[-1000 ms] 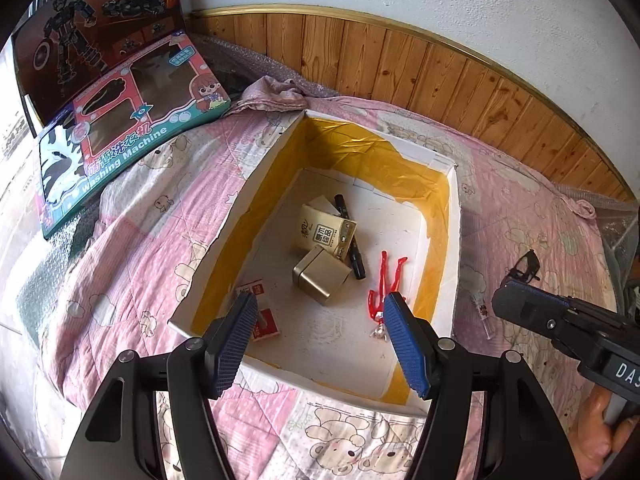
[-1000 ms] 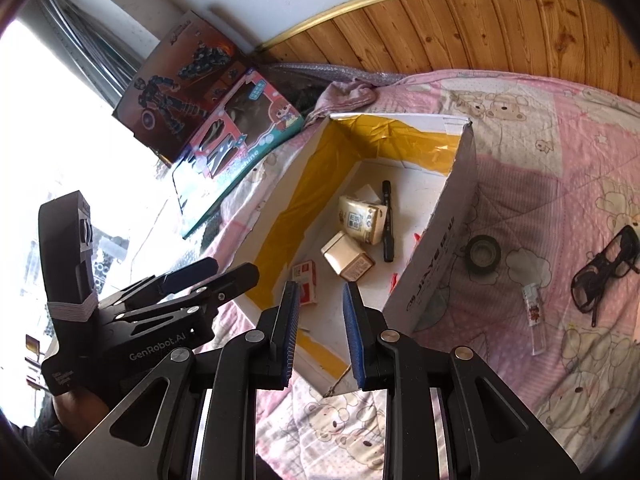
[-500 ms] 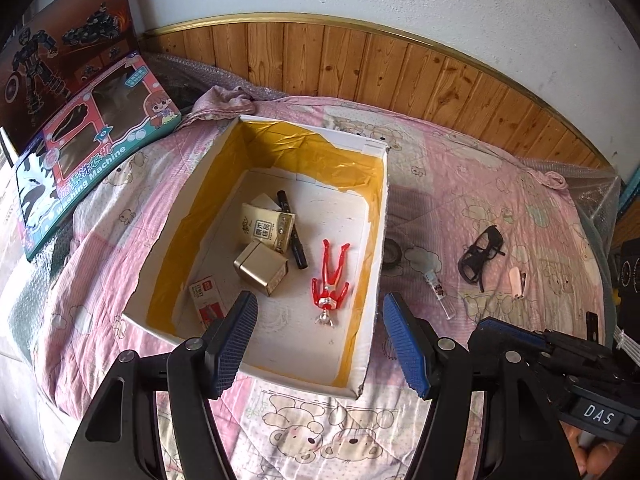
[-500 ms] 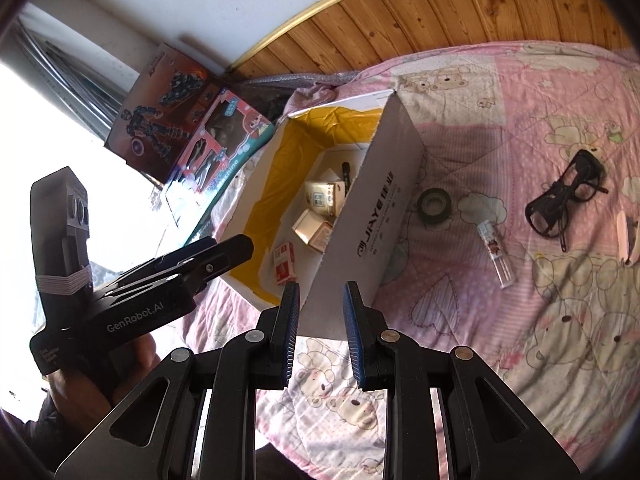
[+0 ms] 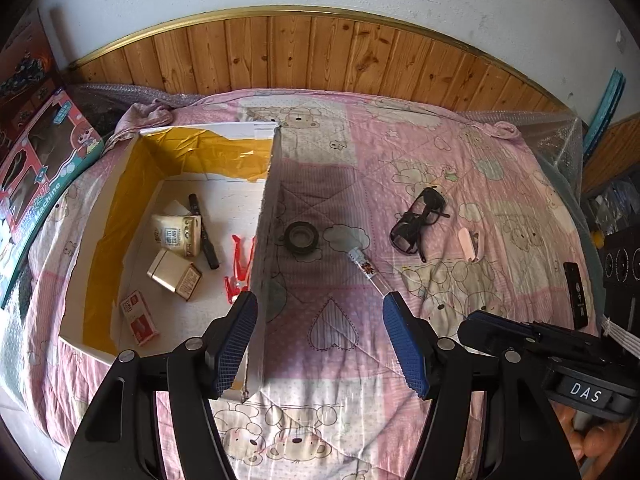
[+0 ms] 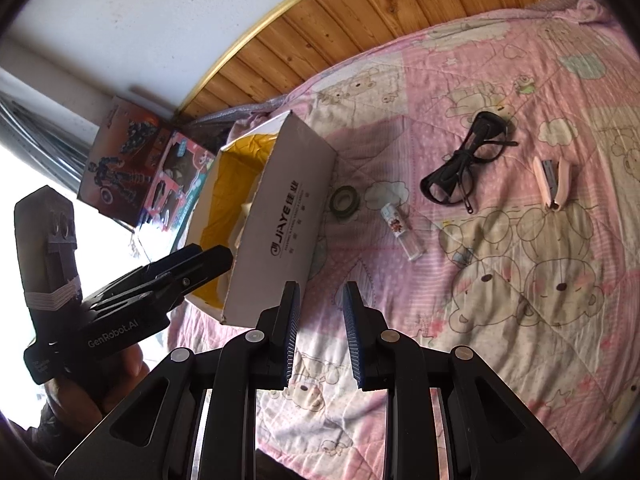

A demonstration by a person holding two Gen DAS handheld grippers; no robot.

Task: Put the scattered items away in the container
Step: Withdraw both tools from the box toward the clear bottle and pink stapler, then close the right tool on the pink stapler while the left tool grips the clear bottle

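The white cardboard box (image 5: 264, 216) with a yellow lining lies on the pink quilt at the left. It holds a red figure (image 5: 240, 268), a black marker (image 5: 204, 232), a cream packet (image 5: 176, 232), a gold box (image 5: 174, 274) and a small red-and-white box (image 5: 138, 318). Right of the box lie a tape roll (image 5: 302, 237), a small clear bottle (image 5: 366, 266), black glasses (image 5: 420, 220) and a pink stapler (image 5: 470, 242). My left gripper (image 5: 320, 312) hangs open and empty above the quilt, beside the box wall. My right gripper (image 6: 321, 304) is open only narrowly and holds nothing, near the box (image 6: 280, 220).
A black remote (image 5: 576, 294) lies at the quilt's right edge. Toy boxes (image 5: 36, 168) lean at the far left. Wooden panelling (image 5: 320, 52) backs the bed. In the right wrist view the tape roll (image 6: 346, 200), bottle (image 6: 402, 232), glasses (image 6: 464, 172) and stapler (image 6: 554, 184) lie ahead.
Both grippers have swung right, from over the box to the quilt with the loose items. The left stays wide open and empty. The right gripper's narrow gap is unchanged.
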